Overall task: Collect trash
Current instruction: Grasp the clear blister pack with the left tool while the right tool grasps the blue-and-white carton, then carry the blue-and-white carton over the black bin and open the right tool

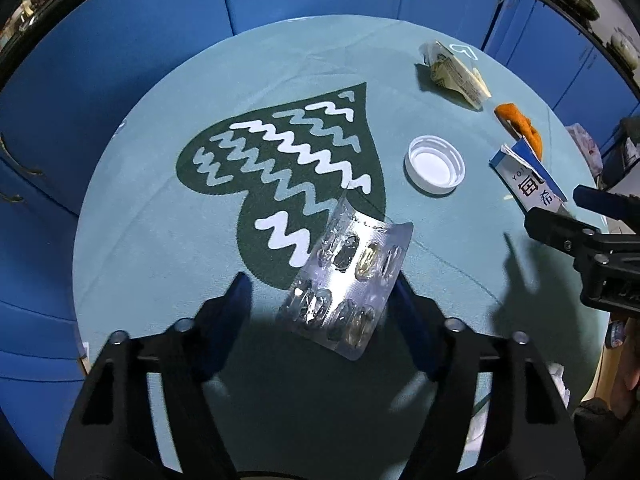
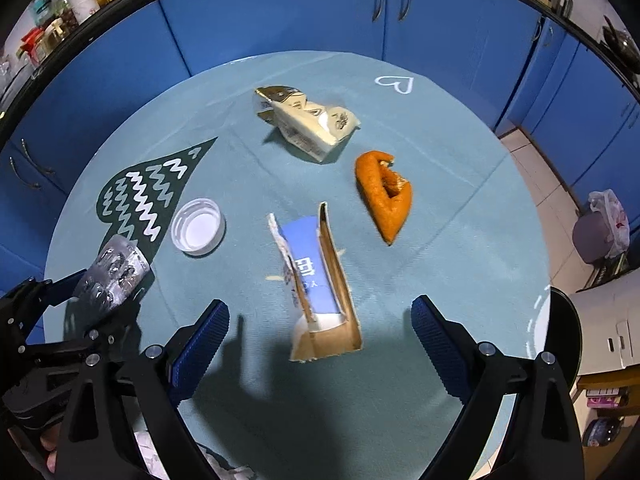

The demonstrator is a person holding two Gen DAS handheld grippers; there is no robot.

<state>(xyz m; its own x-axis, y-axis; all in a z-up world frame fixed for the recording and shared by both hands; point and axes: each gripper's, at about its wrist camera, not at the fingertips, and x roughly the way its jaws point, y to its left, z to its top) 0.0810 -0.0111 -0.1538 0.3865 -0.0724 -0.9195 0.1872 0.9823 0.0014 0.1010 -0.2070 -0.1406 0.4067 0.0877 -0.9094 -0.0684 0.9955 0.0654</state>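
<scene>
With our left tongs (image 1: pixel 320 292) wide around the blister pack (image 1: pixel 348 284) on the bench (image 1: pixel 160 240), and right tongs (image 2: pixel 320 320) spread empty over the torn carton (image 2: pixel 320 280), we should close squarely across each item's narrow width.

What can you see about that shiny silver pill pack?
The shiny silver foil pill blister pack has clear bubbles in two rows; some look crushed and empty, and one or two look amber. It is bent and tilted between the open left tool's blue fingers. I cannot tell whether it touches the teal tablecloth.
</scene>
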